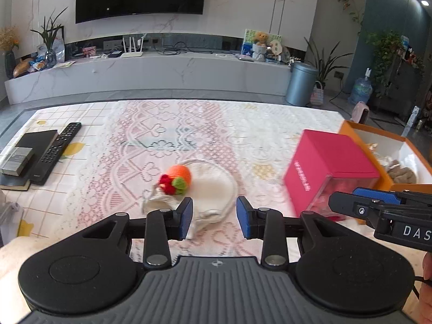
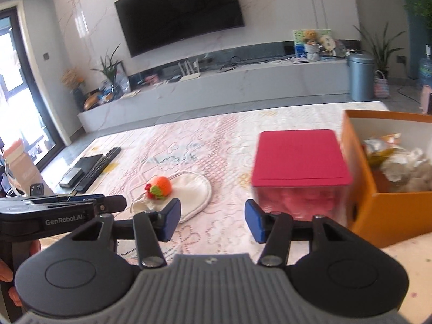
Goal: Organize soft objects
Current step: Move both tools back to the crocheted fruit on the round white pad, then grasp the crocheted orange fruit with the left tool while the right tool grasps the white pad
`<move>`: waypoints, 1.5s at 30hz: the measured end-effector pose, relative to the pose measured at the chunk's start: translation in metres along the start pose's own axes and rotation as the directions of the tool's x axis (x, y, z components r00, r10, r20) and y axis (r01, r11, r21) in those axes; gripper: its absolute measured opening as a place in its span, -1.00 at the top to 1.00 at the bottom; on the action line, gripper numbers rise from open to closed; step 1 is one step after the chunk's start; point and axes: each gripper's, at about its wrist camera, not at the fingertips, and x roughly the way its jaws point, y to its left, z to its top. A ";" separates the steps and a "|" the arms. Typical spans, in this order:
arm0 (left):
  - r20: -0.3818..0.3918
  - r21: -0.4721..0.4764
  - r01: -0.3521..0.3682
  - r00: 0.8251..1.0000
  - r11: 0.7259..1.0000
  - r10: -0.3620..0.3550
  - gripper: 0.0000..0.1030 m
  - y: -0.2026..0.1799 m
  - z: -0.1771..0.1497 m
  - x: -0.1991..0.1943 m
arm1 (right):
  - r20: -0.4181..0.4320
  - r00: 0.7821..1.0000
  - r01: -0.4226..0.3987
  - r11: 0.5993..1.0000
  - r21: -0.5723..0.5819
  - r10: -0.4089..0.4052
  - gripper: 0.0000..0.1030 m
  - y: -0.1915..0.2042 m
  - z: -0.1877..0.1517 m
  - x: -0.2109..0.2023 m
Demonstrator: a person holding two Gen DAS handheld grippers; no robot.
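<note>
An orange crocheted toy (image 1: 179, 176) with red and green trim lies on a white cloth pouch (image 1: 213, 189) with a drawstring, on the lace tablecloth. My left gripper (image 1: 214, 217) is open and empty, just in front of the pouch. My right gripper (image 2: 212, 222) is open and empty, with the toy (image 2: 160, 186) and pouch (image 2: 193, 193) ahead to its left. An orange box (image 2: 378, 210) at the right holds several soft items (image 2: 405, 167). The right gripper also shows in the left wrist view (image 1: 348, 202).
A box with a red lid (image 2: 299, 159) stands left of the orange box; it also shows in the left wrist view (image 1: 329, 159). A remote (image 1: 56, 152) and dark books (image 1: 27, 148) lie at the table's left. A TV cabinet (image 1: 151, 75) stands beyond the table.
</note>
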 end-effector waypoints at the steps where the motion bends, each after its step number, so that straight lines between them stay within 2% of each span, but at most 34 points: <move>1: -0.005 0.002 -0.007 1.000 1.000 0.007 0.22 0.005 0.001 0.003 | -0.012 1.000 -0.005 1.000 -0.009 0.005 0.06 0.005 0.001 0.009; 8: -0.068 -0.010 -0.022 0.997 1.000 0.021 0.22 0.034 0.016 0.042 | -0.077 0.996 -0.038 0.998 -0.051 0.034 0.20 0.023 0.008 0.069; 12: -0.097 -0.028 -0.008 0.995 1.000 0.005 0.07 0.040 0.025 0.066 | -0.111 0.993 -0.037 0.998 -0.050 0.032 0.20 0.024 0.012 0.100; 17: -0.129 -0.015 -0.014 0.992 1.000 0.012 0.00 0.042 0.031 0.099 | -0.143 0.989 -0.033 0.998 -0.044 0.027 0.20 0.021 0.016 0.132; 21: -0.127 0.001 -0.022 0.992 1.000 0.022 -0.10 0.043 0.035 0.123 | -0.160 0.987 -0.029 0.999 -0.045 0.021 0.20 0.017 0.018 0.151; 25: -0.143 0.044 -0.049 0.988 0.998 0.055 -0.11 0.043 0.031 0.144 | -0.170 0.985 -0.015 0.999 -0.043 0.008 0.20 0.012 0.020 0.166; 30: -0.148 0.034 -0.019 0.989 0.999 0.023 -0.20 0.046 0.025 0.156 | -0.179 0.984 -0.019 0.997 -0.071 0.006 0.20 0.014 0.020 0.178; 34: -0.156 0.034 -0.005 0.988 0.999 0.011 -0.10 0.048 0.022 0.159 | -0.197 0.980 -0.038 0.997 -0.065 0.025 0.15 0.016 0.018 0.183; 36: -0.138 0.019 -0.011 0.990 1.000 0.013 -0.07 0.049 0.023 0.155 | -0.201 0.979 -0.043 0.997 -0.063 0.029 -0.02 0.018 0.017 0.184; 38: -0.109 -0.005 -0.048 0.993 0.999 0.048 -0.07 0.054 0.025 0.144 | -0.201 0.979 -0.049 0.997 -0.061 0.035 -0.16 0.019 0.015 0.182; 39: -0.102 -0.023 -0.058 0.993 0.998 0.055 -0.07 0.057 0.026 0.138 | -0.201 0.979 -0.052 0.997 -0.057 0.040 -0.33 0.020 0.015 0.181; 40: -0.106 -0.051 -0.063 0.993 0.997 0.058 -0.07 0.061 0.027 0.130 | -0.201 0.978 -0.059 0.997 -0.051 0.047 -0.44 0.021 0.014 0.181; 41: -0.120 -0.085 -0.074 0.991 0.994 0.063 -0.07 0.066 0.027 0.124 | -0.201 0.978 -0.065 0.997 -0.045 0.055 -0.64 0.022 0.013 0.180; 45: -0.180 -0.210 -0.153 0.977 0.966 0.116 -0.07 0.089 0.018 0.117 | -0.232 0.969 -0.102 0.994 -0.046 0.089 -0.91 0.034 0.006 0.183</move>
